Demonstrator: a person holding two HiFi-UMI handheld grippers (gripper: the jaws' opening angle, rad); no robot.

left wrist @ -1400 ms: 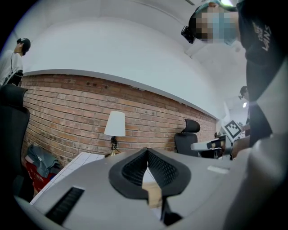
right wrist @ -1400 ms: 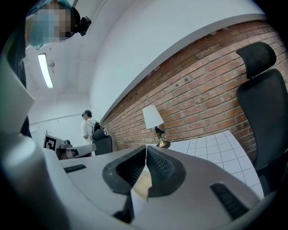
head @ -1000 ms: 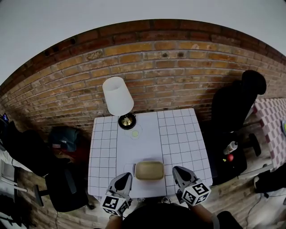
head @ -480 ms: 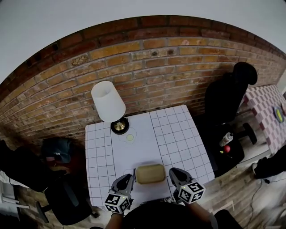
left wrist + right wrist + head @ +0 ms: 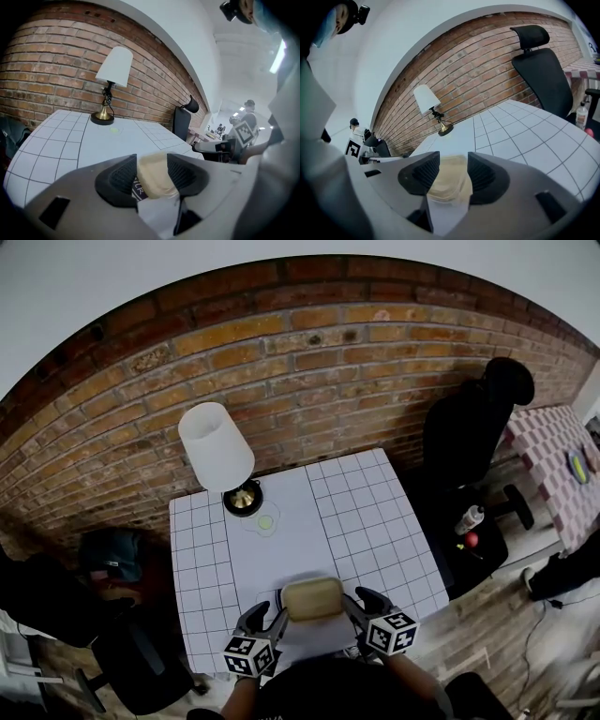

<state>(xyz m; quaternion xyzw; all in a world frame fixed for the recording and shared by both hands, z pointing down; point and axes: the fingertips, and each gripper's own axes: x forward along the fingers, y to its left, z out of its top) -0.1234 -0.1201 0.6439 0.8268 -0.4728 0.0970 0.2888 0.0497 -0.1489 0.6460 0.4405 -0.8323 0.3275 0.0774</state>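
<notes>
A tan, loaf-shaped soft packet [image 5: 312,599] hangs over the near edge of the white gridded table [image 5: 366,512], held from both sides. My left gripper [image 5: 274,622] is shut on its left end, and in the left gripper view the packet [image 5: 154,180] fills the gap in that gripper [image 5: 151,168]. On the other end my right gripper [image 5: 352,609] is shut too. The right gripper view shows the packet [image 5: 449,183] pinched in that gripper [image 5: 449,171], its wrap creased.
A brass lamp with a white shade [image 5: 216,446] stands at the table's back left. A small yellow-green disc [image 5: 265,521] lies in front of it. Right of the table are a black office chair [image 5: 469,432], a bottle [image 5: 466,518] and a checkered table [image 5: 553,456].
Both grippers have tipped down from the wall toward the table. Their jaws now stand wider, with more of the tan packet between them. The packet has come nearer to me.
</notes>
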